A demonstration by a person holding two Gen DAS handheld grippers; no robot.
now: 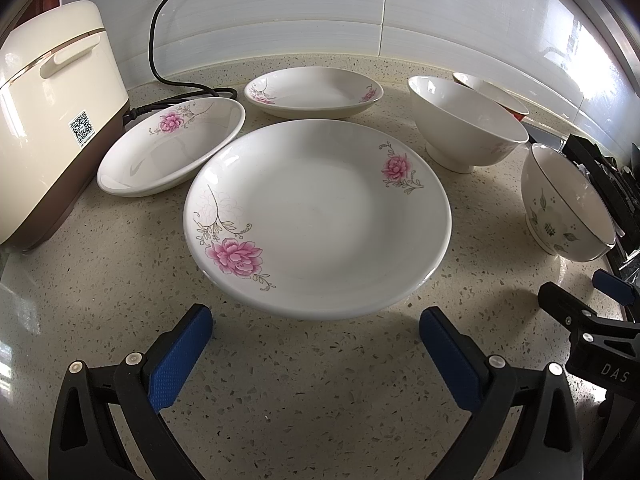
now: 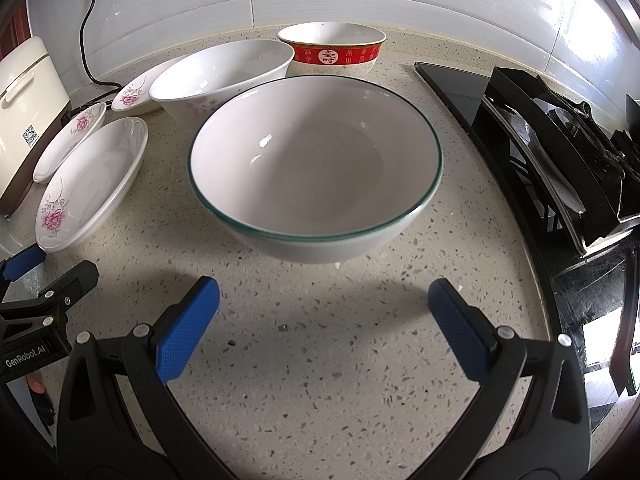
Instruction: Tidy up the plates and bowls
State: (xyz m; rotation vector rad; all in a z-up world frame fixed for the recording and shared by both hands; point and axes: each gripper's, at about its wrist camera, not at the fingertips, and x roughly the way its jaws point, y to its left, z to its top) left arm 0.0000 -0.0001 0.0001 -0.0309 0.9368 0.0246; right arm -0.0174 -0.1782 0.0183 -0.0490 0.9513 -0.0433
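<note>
Glazed ceramic gave poor purchase: left gripper (image 1: 316, 328) and right gripper (image 2: 324, 300) were both spread, empty, before the plate (image 1: 320, 216) and bowl (image 2: 316, 168) (both on the counter (image 2: 320, 360)); rim pinches risked slipping, chipping neighbours.

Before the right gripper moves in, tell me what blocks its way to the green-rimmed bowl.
Nothing visible does. The right gripper is open, with only bare counter between its fingers and the green-rimmed bowl. The white bowl and red bowl stand behind it.
</note>
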